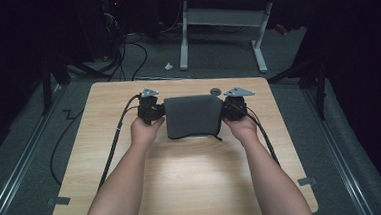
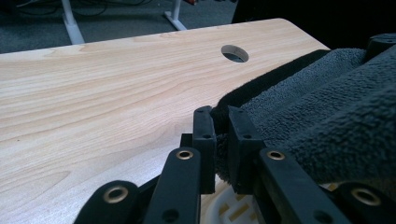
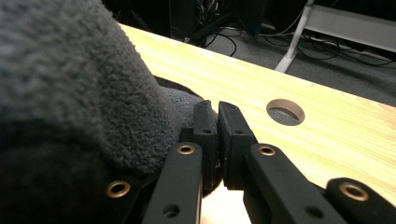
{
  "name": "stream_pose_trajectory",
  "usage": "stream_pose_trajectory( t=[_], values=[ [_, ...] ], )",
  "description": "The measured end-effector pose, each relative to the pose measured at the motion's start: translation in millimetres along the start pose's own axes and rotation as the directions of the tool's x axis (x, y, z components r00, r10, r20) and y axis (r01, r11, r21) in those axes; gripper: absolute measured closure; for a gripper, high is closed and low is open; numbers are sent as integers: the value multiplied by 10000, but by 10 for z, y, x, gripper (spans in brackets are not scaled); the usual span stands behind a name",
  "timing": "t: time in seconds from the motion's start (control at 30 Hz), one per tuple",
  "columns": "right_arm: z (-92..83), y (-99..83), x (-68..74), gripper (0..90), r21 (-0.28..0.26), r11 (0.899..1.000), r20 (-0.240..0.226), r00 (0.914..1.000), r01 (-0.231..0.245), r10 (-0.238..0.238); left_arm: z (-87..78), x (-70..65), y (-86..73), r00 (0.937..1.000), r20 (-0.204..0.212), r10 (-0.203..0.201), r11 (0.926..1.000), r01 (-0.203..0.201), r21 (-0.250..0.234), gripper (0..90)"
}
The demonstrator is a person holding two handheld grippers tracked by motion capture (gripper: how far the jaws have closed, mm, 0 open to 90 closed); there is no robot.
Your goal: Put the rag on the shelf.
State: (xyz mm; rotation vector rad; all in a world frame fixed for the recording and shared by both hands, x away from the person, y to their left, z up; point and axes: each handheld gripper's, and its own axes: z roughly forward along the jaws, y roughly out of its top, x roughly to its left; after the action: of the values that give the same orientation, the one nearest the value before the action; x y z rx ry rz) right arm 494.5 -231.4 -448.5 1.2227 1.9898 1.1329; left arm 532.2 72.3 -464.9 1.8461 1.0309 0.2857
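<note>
Above the table (image 1: pixel 183 178), the left gripper (image 1: pixel 154 111) and right gripper (image 1: pixel 230 109) each have fingers clamped on an opposite edge of the dark grey towel (image 1: pixel 193 115), apparently folded.

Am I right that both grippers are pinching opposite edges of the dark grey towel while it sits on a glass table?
Not quite: the table is light wood, as the high view shows. The rest holds: the left gripper and the right gripper are each shut on an edge of the dark grey towel.
</note>
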Motion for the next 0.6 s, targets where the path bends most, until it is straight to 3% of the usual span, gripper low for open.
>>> stream_pose_trajectory(
  t=[0.2,0.43,0.6],
  values=[
    [-5,6,3,842,-6,10000,10,10000,-23,23,-12,1,-3,10000,48,-43,10000,43,66,820],
    [-40,27,-55,691,-90,10000,280,9996,-40,43,-57,42,22,9994,-226,-251,9996,253,84,698],
    [-75,43,-107,658,-174,9998,519,9986,-121,130,-107,70,39,9990,-309,-334,9994,332,-44,640]
  ],
)
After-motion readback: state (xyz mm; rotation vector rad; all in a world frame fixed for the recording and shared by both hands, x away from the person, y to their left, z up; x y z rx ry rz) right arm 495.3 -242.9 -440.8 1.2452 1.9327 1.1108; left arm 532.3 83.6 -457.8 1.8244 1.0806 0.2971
